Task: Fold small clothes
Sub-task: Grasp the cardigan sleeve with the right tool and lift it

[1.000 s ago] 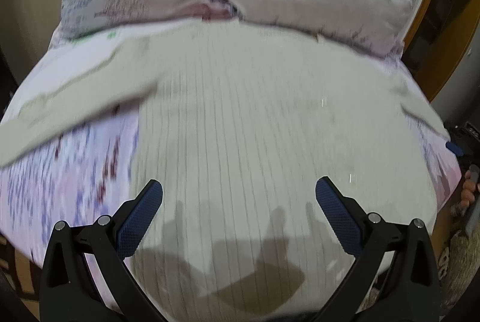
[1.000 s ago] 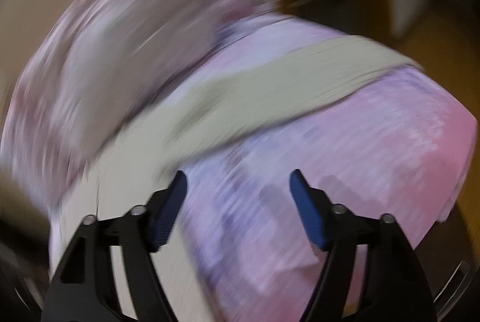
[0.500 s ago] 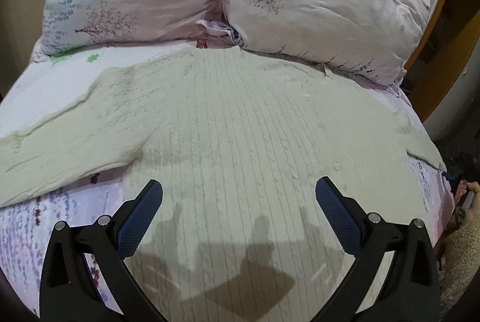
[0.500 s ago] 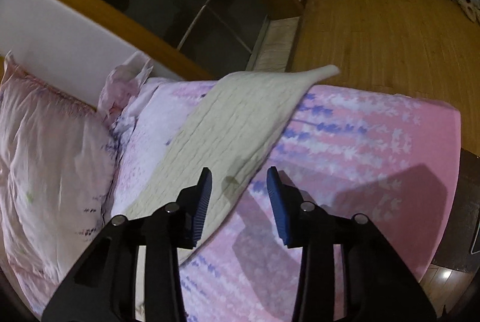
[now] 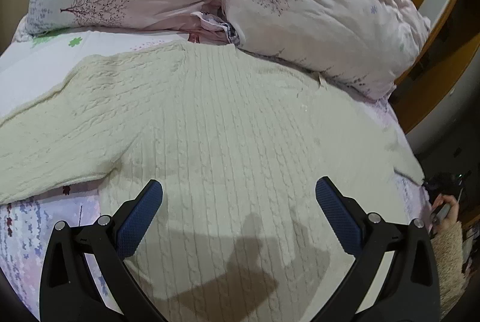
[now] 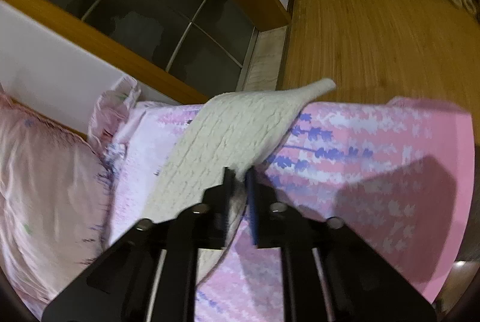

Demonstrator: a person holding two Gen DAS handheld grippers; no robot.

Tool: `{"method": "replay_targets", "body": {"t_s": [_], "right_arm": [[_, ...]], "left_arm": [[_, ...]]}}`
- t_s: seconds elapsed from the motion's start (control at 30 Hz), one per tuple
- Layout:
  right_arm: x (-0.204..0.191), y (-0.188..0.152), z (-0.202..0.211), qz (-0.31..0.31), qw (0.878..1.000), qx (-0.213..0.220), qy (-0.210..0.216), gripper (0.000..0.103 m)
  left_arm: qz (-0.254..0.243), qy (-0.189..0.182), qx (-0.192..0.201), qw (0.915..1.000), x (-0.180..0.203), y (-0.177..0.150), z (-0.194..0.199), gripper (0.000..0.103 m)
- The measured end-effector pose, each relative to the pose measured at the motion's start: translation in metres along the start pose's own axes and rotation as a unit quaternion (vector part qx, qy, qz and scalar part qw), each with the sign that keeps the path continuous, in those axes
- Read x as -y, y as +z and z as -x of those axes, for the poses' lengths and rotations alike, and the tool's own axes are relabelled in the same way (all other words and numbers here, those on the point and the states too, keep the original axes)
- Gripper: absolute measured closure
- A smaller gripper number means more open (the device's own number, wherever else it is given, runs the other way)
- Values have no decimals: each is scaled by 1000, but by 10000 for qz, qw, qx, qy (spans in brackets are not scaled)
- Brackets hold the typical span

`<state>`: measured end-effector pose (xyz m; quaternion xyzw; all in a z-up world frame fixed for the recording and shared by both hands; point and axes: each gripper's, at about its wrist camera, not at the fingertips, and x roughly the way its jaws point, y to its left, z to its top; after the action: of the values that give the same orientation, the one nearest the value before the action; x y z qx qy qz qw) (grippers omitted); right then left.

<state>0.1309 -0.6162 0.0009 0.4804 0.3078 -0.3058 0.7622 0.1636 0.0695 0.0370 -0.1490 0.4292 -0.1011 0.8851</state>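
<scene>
Our right fingers (image 6: 240, 172), wide a second ago, have pinched shut on the sweater's (image 5: 228, 142) right sleeve (image 6: 240, 127) at the bed (image 6: 375, 142) edge, ready to fold it inward, while our left fingers (image 5: 240, 202) hover wide over its flat body.

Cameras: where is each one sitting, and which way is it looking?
Left wrist: sits on the open left gripper above the cream sweater, facing the pillows; its fingers and the person's right hand show.
Right wrist: sits on the right gripper, shut on the sweater's sleeve, facing the bed edge and wooden floor; only its fingers show.
Both share the sweater, pink bedsheet and pillows.
</scene>
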Motion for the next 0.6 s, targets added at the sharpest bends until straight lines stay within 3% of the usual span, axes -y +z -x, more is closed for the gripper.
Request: {"method": "replay_targets", "body": {"t_s": [0.23, 0.37, 0.5, 0.6], "right_arm": [[-47, -5, 22, 1074, 9928, 482, 196, 100], [-112, -39, 56, 2181, 9694, 722, 861, 100], [-182, -110, 83, 3364, 9237, 357, 1796, 100], [-224, -194, 81, 4324, 8706, -440, 2306, 100]], "left_arm": [[404, -391, 234, 9981, -16, 8, 4, 1], [366, -381, 341, 9980, -18, 13, 7, 1], [370, -463, 419, 9974, -17, 17, 8, 1], [339, -609, 515, 9962, -14, 18, 8, 1]]}}
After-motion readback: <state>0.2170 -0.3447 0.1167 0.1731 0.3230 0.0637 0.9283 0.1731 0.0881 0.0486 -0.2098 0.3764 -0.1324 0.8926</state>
